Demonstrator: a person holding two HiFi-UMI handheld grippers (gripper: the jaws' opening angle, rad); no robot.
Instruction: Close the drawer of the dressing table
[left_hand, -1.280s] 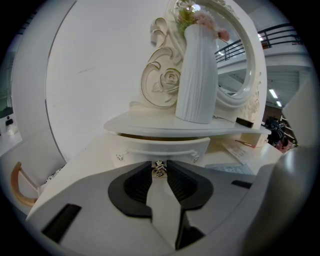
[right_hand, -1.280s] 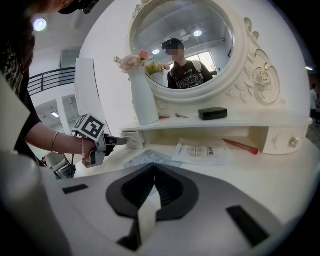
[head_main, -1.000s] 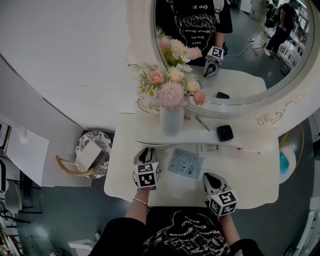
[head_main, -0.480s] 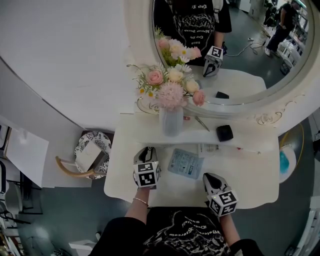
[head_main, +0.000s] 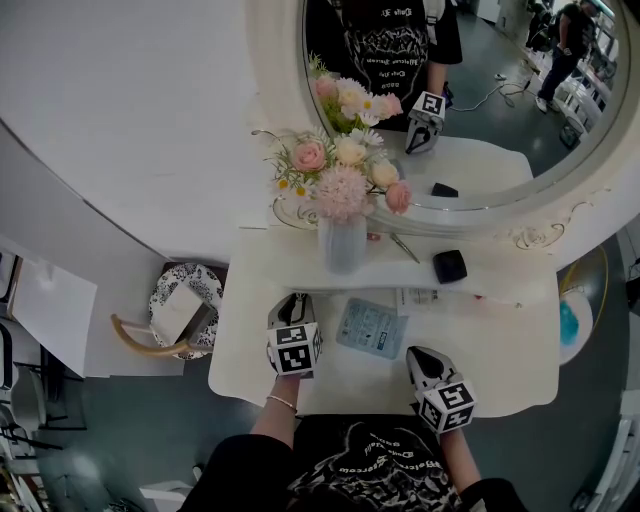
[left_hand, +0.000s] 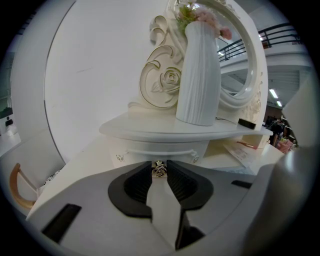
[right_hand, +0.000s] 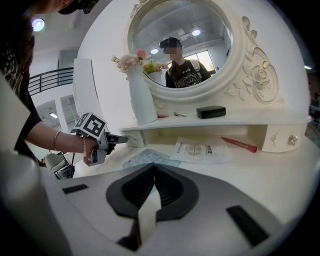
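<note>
The left tool (left_hand: 159, 166) grips the drawer knob (left_hand: 159, 169); a skewed push could slip it off. The right tool (right_hand: 155, 169) sits closed, empty.

No word or number can be read for certain. The black shirt (head_main: 372, 466) at the near edge carries pale lettering, but it is too blurred to spell out. The white leaflet (right_hand: 200, 149) and the pale blue packet (head_main: 371, 327) on the counter (head_main: 505, 355) bear print too small to read. The cubes on the left gripper (head_main: 292, 300) and right gripper (head_main: 417, 354) show only black-and-white square markers.
</note>
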